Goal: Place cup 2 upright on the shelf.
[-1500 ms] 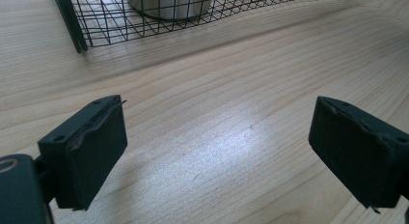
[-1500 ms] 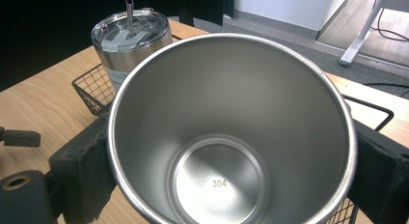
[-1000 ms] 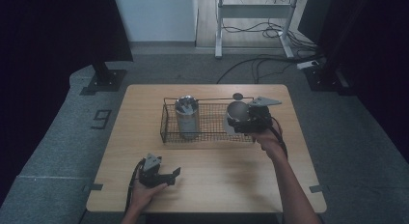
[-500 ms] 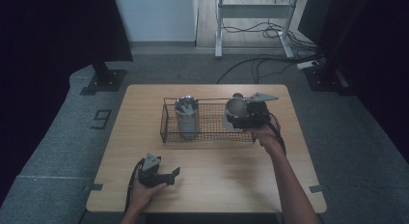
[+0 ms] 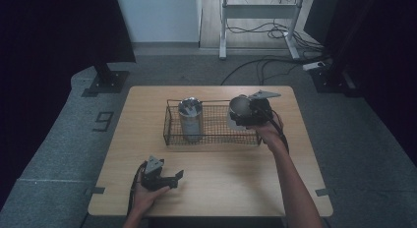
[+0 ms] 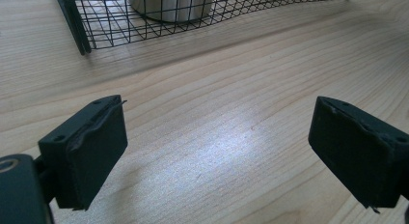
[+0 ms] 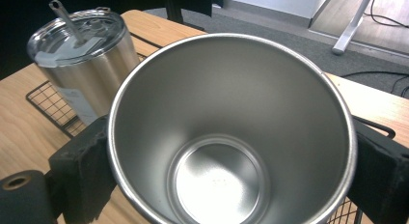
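My right gripper [image 5: 244,113] is shut on an empty steel cup [image 5: 238,109], holding it over the right end of a black wire basket [image 5: 173,138]. In the right gripper view the cup [image 7: 226,137] sits between both jaws, its mouth facing the camera. A lidded steel tumbler with a straw [image 5: 190,119] stands upright in the basket's left half, and appears as the tumbler [image 7: 82,55] at upper left of the right gripper view. My left gripper [image 5: 174,178] rests low near the table's front edge, open, with bare wood between its jaws [image 6: 217,151].
The wooden table [image 5: 221,188] has free surface in front of the basket. The wire basket's corner [image 6: 82,35] lies ahead of the left gripper. Beyond the table are a grey floor, a metal stand [image 5: 255,21] and cables.
My right gripper has carried the steel cup a little to the left, further over the basket. The left gripper has stayed where it was.
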Motion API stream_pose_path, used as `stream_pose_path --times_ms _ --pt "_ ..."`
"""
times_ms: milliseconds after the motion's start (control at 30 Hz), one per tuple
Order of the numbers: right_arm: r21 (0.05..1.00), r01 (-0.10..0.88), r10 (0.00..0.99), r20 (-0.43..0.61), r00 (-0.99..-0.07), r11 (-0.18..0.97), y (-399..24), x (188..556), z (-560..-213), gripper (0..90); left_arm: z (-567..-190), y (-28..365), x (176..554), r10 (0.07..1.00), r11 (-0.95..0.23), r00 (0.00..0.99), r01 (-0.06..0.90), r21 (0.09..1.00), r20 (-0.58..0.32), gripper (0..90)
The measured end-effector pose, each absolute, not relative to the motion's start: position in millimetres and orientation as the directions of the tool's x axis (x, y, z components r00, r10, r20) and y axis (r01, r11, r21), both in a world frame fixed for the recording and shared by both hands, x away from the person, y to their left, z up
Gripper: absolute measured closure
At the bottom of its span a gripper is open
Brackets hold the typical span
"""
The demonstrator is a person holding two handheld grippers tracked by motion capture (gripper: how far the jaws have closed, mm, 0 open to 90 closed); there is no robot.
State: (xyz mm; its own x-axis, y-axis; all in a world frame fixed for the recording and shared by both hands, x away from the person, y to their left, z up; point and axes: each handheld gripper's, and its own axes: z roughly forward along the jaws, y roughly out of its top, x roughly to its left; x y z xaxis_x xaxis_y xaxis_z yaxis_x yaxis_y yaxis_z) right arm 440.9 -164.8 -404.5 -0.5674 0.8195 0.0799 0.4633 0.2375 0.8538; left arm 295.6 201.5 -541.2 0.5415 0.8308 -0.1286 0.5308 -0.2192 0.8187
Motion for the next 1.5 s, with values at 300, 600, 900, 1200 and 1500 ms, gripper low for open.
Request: stream_pose_path --times_ms 300,600,900,1200,1500 --pt "0.850 0.474 0.825 0.089 -0.559 0.230 -163.4 452.0 -407.3 6.4 -541.7 200.7 295.6 0.829 -0.223 0.545 0.530 0.818 -0.127 6.5" --pt "0.833 0.495 0.834 0.078 -0.547 0.247 -162.4 462.1 -418.0 6.4 -541.6 200.5 295.7 0.828 -0.224 0.547 0.530 0.818 -0.127 6.5" --pt "0.820 0.514 0.834 0.084 -0.545 0.252 -160.7 470.8 -427.0 6.4 -541.6 200.0 295.4 0.825 -0.229 0.551 0.530 0.817 -0.126 6.6" --pt "0.803 0.530 0.832 0.082 -0.549 0.270 -157.0 477.3 -437.5 6.4 -542.2 199.9 295.6 0.825 -0.228 0.551 0.531 0.816 -0.128 6.5" --pt "0.790 0.548 0.836 0.084 -0.542 0.276 -158.0 480.2 -448.5 6.4 -542.8 199.0 295.7 0.823 -0.232 0.553 0.534 0.813 -0.128 6.5"
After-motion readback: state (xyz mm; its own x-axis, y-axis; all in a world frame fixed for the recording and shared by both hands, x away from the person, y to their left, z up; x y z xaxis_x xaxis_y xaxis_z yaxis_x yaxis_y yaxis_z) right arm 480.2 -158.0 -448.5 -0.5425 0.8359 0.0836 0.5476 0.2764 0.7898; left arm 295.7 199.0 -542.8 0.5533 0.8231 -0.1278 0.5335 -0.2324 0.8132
